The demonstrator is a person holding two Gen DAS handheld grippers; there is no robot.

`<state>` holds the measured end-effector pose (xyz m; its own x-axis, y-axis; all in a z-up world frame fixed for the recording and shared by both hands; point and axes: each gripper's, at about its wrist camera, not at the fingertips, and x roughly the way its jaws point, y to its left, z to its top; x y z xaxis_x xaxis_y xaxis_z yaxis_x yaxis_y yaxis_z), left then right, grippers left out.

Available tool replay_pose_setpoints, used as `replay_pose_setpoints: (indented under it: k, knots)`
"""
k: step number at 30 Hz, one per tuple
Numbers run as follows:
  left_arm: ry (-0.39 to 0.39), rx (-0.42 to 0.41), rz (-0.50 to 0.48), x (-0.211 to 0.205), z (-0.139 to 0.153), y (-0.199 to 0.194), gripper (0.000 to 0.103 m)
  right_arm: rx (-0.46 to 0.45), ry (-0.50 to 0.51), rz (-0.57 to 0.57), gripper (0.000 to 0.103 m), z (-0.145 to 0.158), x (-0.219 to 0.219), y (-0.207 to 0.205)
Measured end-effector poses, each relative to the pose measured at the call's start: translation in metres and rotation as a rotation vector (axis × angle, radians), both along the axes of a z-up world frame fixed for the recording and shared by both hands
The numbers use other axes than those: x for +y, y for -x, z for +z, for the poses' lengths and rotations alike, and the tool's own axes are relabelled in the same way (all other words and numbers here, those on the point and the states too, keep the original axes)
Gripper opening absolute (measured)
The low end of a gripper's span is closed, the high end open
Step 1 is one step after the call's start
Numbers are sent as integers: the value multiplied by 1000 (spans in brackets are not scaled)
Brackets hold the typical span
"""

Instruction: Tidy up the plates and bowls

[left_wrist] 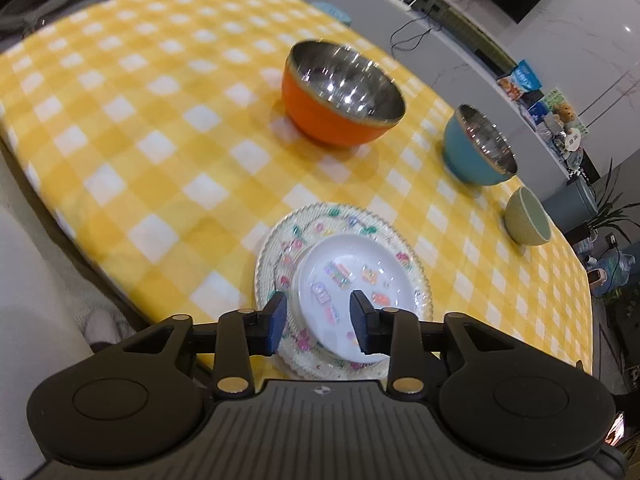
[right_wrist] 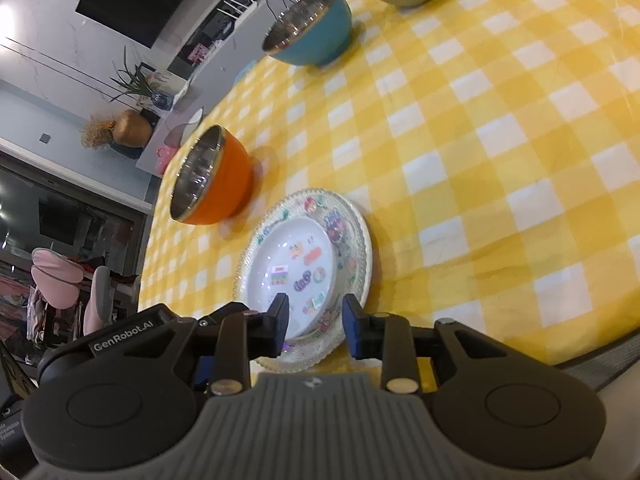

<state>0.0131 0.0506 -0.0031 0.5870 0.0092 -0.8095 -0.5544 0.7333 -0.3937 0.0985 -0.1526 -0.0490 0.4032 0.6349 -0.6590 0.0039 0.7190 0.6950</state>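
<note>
On the yellow-checked tabletop [left_wrist: 160, 152], a small white sticker-printed plate [left_wrist: 352, 280] sits stacked in a clear beaded-rim plate [left_wrist: 276, 240], near edges hidden behind both unclenched, empty hand-held grippers, left [left_wrist: 318, 322] and right [right_wrist: 314, 326].

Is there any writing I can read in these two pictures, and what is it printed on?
"GenRobot.AI": white letters on the black body of the left gripper, seen in the right wrist view.
Small white print on a black device at the lower left edge of that view: too small to read.
Stickers on the small white plate: pictures, any lettering too blurred to read.
Colourful packages on the far counter: too blurred to read.
</note>
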Motion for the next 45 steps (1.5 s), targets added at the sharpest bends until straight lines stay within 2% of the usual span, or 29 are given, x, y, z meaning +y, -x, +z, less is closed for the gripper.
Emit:
replay_pose_setpoints:
  k: [10, 18, 24, 33, 37, 41, 45]
  knots:
    - [-113, -43, -61, 4, 23, -11, 42, -129, 62, 46, 30, 27, 13, -7]
    - [-169, -62, -104, 17, 38, -36, 42, -175, 97, 84, 33, 39, 38, -31]
    - [-158, -60, -102, 42, 41, -65, 42, -207, 136, 108, 34, 47, 60, -59]
    - [-145, -76, -2, 96, 46, -107, 42, -242, 163, 129, 40, 56, 101, -114]
    - [-159, -52, 34, 112, 39, -119, 42, -244, 195, 148, 42, 53, 121, -132]
    - [-109, -35, 71, 126, 24, -127, 42, -251, 236, 165, 44, 46, 138, -146]
    - [-122, -60, 51, 129, 13, -131, 43, -236, 257, 174, 44, 37, 153, -158]
